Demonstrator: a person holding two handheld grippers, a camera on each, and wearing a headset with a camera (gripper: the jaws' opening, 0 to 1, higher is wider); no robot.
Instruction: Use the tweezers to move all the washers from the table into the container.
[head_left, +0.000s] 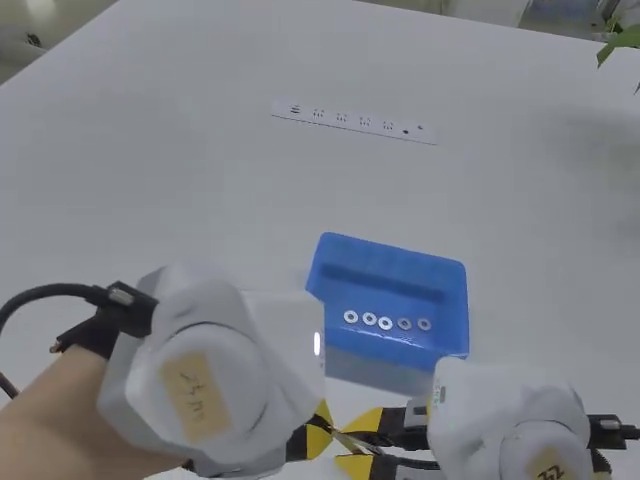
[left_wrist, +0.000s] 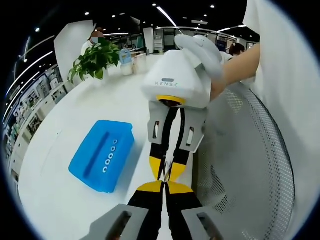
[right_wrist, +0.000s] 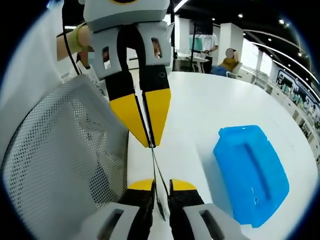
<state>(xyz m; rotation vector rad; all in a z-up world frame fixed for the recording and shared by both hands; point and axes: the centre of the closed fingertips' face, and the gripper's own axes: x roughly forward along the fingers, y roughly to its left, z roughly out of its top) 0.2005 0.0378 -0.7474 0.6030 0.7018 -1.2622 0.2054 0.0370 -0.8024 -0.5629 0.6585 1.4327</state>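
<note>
Across the white table (head_left: 200, 150), in a bright open office, I see a power strip (head_left: 355, 120) far back. My left gripper (left_wrist: 165, 186) is clamped tight on the tweezers (right_wrist: 153, 165). The right gripper (right_wrist: 161, 186) faces it tip to tip, pinching their other end. Five washers (head_left: 385, 321) lie in a row inside the blue container (head_left: 390, 255) just beyond. A mesh chair back (right_wrist: 65, 150) stands close beside the grippers.
</note>
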